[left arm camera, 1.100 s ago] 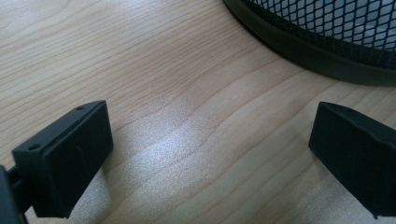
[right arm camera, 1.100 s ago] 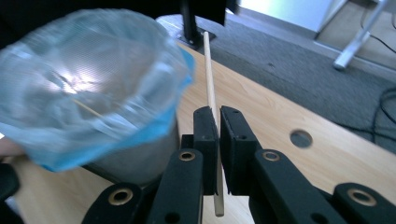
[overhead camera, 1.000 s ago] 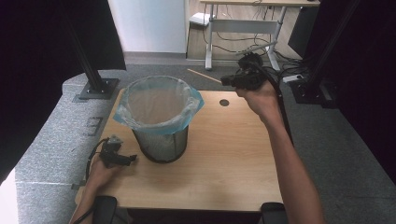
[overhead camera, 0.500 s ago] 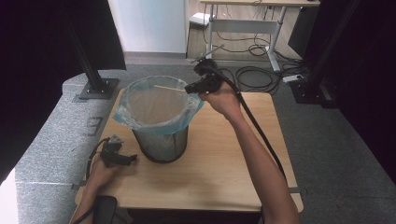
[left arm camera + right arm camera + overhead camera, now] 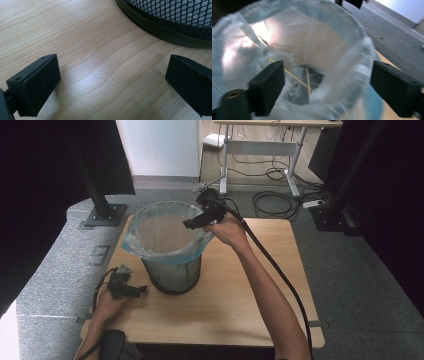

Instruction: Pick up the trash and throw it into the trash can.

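Observation:
A black mesh bin (image 5: pixel 172 272) with a pale blue plastic liner (image 5: pixel 150 251) stands on the wooden table (image 5: pixel 240 310), left of its middle. My right gripper (image 5: pixel 192 223) hovers over the bin's far right rim, open, with nothing between its jaws. In the right gripper view, two thin wooden sticks (image 5: pixel 308 79) lie crossed at the bottom of the liner (image 5: pixel 329 47), beyond the open gripper (image 5: pixel 327 87). My left gripper (image 5: pixel 140 290) rests open on the table beside the bin's base (image 5: pixel 160 32); bare wood lies between its jaws (image 5: pixel 112 85).
A black post on a base plate (image 5: pixel 105 212) stands on the grey surface beyond the table's far left corner. The right gripper's cable (image 5: pixel 280 275) trails along the forearm. A white desk (image 5: pixel 260 145) and floor cables lie farther back.
My right gripper carried a thin stick from the table's far right to over the bin. Its jaws now stand open, and the stick lies inside the liner. The left gripper has not moved.

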Demonstrator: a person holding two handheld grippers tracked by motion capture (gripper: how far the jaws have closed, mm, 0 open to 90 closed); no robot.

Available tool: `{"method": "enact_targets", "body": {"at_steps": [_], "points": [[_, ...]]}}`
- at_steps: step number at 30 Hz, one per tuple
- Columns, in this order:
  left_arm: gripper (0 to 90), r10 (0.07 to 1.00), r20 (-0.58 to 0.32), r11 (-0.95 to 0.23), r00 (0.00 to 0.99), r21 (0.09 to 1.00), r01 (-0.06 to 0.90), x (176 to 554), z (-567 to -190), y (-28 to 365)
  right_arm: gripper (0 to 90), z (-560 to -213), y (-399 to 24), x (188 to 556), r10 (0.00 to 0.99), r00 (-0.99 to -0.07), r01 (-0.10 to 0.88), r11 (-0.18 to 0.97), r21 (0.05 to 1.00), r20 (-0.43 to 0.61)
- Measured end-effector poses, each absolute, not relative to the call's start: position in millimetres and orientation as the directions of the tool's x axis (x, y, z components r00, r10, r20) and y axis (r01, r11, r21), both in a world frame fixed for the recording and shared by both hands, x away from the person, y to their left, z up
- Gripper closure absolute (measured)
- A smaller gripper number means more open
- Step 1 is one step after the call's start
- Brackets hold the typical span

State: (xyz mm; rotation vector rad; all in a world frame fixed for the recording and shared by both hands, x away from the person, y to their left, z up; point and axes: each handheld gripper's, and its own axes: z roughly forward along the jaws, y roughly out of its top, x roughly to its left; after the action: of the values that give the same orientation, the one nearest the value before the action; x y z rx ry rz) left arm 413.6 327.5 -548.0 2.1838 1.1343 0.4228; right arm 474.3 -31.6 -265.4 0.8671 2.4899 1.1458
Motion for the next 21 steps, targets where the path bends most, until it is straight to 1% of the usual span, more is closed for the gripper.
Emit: {"method": "enact_targets", "body": {"at_steps": [2, 4, 6, 12, 14, 21], "points": [[0.0, 0.817, -0.007, -0.428, 0.577, 0.664, 0.613, 414, -548, 328, 10.5, -266, -34, 474, 0.618, -0.787, 0.409, 0.51, 0.757, 0.009], [0.0, 0.817, -0.006, -0.428, 0.577, 0.664, 0.613, 414, -548, 328, 6.0, -267, -43, 472, 0.618, -0.786, 0.411, 0.496, 0.765, 0.021], [0.0, 0.817, -0.007, -0.428, 0.577, 0.664, 0.613, 414, -548, 328, 0.4, -268, -53, 472, 0.628, -0.779, 0.408, 0.494, 0.768, 0.01], [0.0, 0.817, -0.006, -0.428, 0.577, 0.664, 0.613, 414, -548, 328, 0.0, -276, -85, 468, 0.661, -0.75, 0.407, 0.478, 0.779, -0.014], [0.0, 0.817, -0.007, -0.428, 0.577, 0.664, 0.613, 413, -548, 328, 0.0, -277, -88, 467, 0.667, -0.745, 0.411, 0.474, 0.779, -0.012], [0.0, 0.817, -0.006, -0.428, 0.577, 0.664, 0.613, 414, -548, 328, 0.0, -293, -121, 458, 0.692, -0.721, 0.406, 0.464, 0.788, -0.037]]}}
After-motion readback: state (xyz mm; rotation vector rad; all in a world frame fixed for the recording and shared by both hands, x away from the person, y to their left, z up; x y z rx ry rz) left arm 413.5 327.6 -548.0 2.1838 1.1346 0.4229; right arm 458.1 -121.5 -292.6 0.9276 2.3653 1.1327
